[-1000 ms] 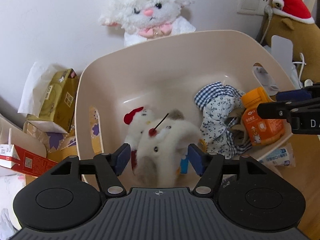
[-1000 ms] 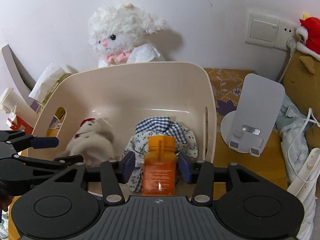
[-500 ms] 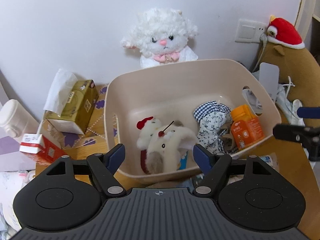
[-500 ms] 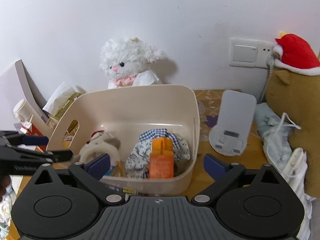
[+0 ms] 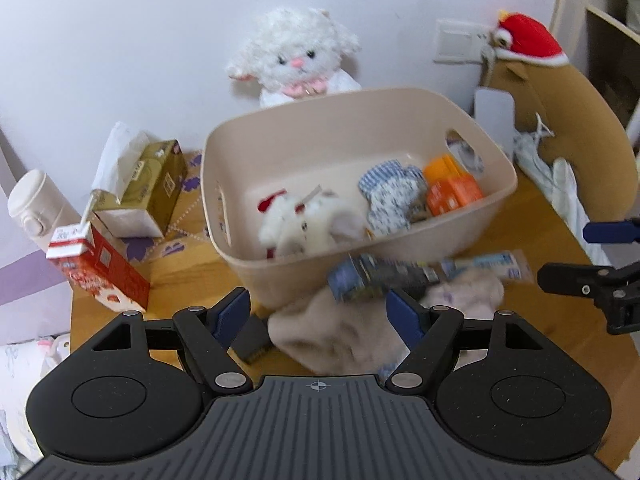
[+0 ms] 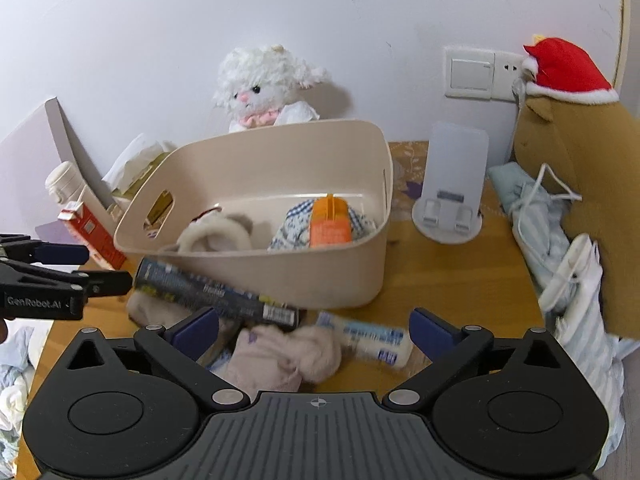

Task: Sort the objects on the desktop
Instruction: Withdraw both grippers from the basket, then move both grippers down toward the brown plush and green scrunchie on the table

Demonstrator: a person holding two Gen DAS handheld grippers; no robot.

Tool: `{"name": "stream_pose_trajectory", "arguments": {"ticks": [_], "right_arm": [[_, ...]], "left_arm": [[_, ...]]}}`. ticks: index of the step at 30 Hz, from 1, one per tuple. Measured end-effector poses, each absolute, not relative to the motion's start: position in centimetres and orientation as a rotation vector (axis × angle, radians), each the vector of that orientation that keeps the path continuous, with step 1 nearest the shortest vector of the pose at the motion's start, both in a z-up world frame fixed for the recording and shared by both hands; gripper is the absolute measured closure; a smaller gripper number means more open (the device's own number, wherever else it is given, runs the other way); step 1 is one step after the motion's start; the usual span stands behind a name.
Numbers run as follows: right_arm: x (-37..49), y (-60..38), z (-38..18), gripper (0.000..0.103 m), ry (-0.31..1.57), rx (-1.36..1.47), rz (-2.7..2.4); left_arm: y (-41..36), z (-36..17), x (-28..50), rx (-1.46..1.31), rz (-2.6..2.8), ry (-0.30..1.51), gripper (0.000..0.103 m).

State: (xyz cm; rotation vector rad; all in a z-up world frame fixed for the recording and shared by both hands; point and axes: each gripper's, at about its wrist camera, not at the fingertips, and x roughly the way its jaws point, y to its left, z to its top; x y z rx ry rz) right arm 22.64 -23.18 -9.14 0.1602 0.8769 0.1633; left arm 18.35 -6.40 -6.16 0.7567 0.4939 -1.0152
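The beige bin [image 5: 360, 98] holds a small white plush [image 5: 304, 224], a blue checked cloth [image 5: 390, 196] and an orange bottle [image 5: 450, 194]. My left gripper [image 5: 318, 312] is open and empty, hanging back from the bin's near wall. Below it lie a dark tube [image 5: 376, 278], a pink fluffy cloth [image 5: 348, 328] and a white-blue tube [image 5: 488, 266]. My right gripper [image 6: 316, 326] is wide open and empty over the pink cloth [image 6: 280, 356] and dark tube [image 6: 216, 296]. The orange bottle [image 6: 330, 222] stands in the bin [image 6: 280, 132]. The left gripper [image 6: 80, 266] shows at the left edge.
A white lamb plush [image 5: 296, 56] sits behind the bin. Left of the bin are a tissue box [image 5: 148, 188], a red carton [image 5: 96, 264] and a white bottle [image 5: 36, 204]. Right of it are a phone stand [image 6: 452, 184], a brown plush [image 6: 580, 152] and crumpled cloth [image 6: 560, 240].
Both grippers have drawn back from the bin and opened wider. The right one let go of the orange bottle, which stays in the bin; the small plush no longer sits between the left fingers.
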Motion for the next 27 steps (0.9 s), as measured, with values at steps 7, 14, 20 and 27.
{"name": "stream_pose_trajectory", "arguments": {"ticks": [7, 14, 20, 27], "right_arm": [[19.5, -22.3, -10.7, 0.000, 0.908, 0.104, 0.158], [17.4, -21.9, -11.6, 0.000, 0.931, 0.022, 0.146], [16.2, -21.5, -12.3, 0.000, 0.927, -0.007, 0.181], [15.0, -20.6, -14.1, 0.000, 0.979, -0.024, 0.219]], "left_arm": [[-4.2, -8.9, 17.2, 0.818, -1.047, 0.508, 0.027], [-3.6, -11.1, 16.1, 0.888, -1.090, 0.506, 0.027], [-3.1, -12.5, 15.3, 0.913, -1.122, 0.504, 0.027], [-2.9, -14.4, 15.0, 0.994, -1.161, 0.536, 0.027]]}}
